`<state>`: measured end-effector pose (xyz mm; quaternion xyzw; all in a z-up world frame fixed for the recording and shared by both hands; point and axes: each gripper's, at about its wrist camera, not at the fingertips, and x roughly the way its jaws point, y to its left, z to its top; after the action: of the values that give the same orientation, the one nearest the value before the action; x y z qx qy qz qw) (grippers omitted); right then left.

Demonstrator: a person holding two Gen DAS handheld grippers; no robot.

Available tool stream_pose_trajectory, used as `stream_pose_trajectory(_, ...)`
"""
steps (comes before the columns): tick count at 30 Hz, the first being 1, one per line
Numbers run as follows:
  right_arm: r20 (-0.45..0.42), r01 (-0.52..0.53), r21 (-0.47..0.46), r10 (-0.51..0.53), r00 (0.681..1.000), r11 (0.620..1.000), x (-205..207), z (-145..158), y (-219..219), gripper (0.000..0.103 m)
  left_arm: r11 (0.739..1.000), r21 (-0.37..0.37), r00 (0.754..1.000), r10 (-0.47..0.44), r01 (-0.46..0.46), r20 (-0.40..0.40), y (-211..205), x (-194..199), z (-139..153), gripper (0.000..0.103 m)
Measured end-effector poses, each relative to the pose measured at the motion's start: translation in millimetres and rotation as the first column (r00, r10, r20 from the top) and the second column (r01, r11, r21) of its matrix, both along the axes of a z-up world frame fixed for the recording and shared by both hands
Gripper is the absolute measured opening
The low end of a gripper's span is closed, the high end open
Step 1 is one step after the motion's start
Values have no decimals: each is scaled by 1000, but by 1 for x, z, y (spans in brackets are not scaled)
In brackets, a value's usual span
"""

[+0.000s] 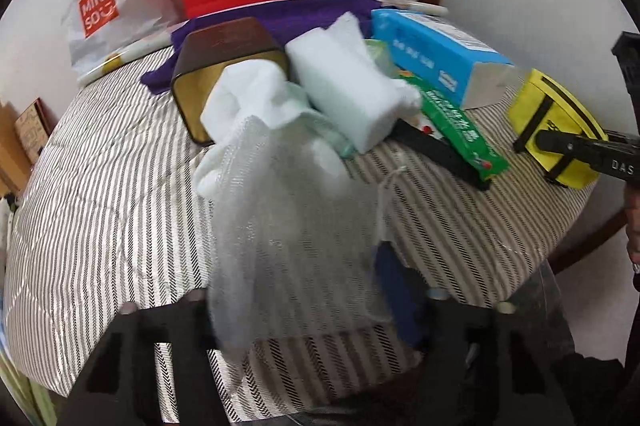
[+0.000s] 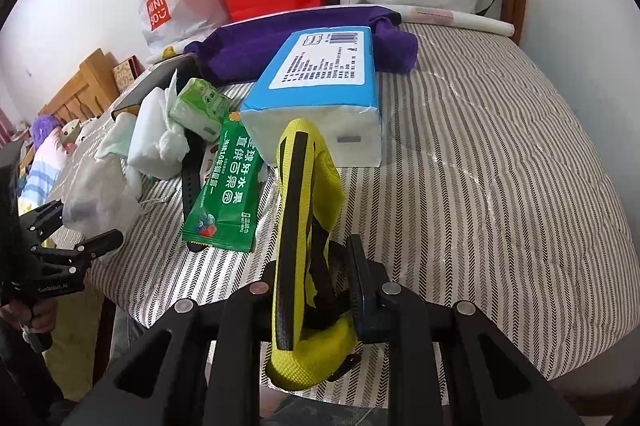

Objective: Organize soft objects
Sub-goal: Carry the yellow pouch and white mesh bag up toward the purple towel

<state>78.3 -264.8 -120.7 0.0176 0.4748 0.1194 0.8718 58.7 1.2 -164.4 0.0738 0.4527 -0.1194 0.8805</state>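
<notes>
Two grippers work over the striped bed cover. The right gripper has its fingers clamped narrow on the yellow fabric pouch with black trim, which stands on edge between them, just in front of the blue tissue pack. The left gripper carries a translucent white mesh bag draped between its fingers; whether they press it cannot be told.

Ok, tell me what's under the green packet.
A black strap lies under the green packet, sticking out at its left edge and bottom. The rest of it is covered.
</notes>
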Motion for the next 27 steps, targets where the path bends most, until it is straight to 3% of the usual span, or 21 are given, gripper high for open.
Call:
stream_pose_trajectory(1, 0, -2, -1, 2, 1000, 1000, 0, 0, 0, 21, 1000, -1, 1000, -5, 5, -2, -1, 0, 1, 42)
stream_pose_trajectory(3, -2, -2, -4, 2, 1000, 1000, -1, 0, 1, 21, 1000, 7, 1000, 3, -3, -5, 1, -1, 4, 19)
stream_pose_trajectory(5, -2, -1, -6, 1, 1000, 1000, -1, 1, 1, 21, 1000, 10, 1000, 16, -16, -13, 7, 0, 5, 10)
stream_pose_trajectory(11, 1, 2, -3, -2, 1000, 1000, -2, 6, 1, 21, 995, -71, 998, 63, -64, -25, 32, -2, 15, 8)
stream_pose_trajectory(18, 35, 6, 9, -7, 999, 1000, -3, 24, -2, 21, 983, -169, 997, 79, -75, 16, 49, -7, 42, 8)
stream_pose_trajectory(27, 73, -16, 42, 13, 997, 999, -1, 50, -4, 20, 975, -210, 996, 79, -68, 48, 50, 5, 67, 8)
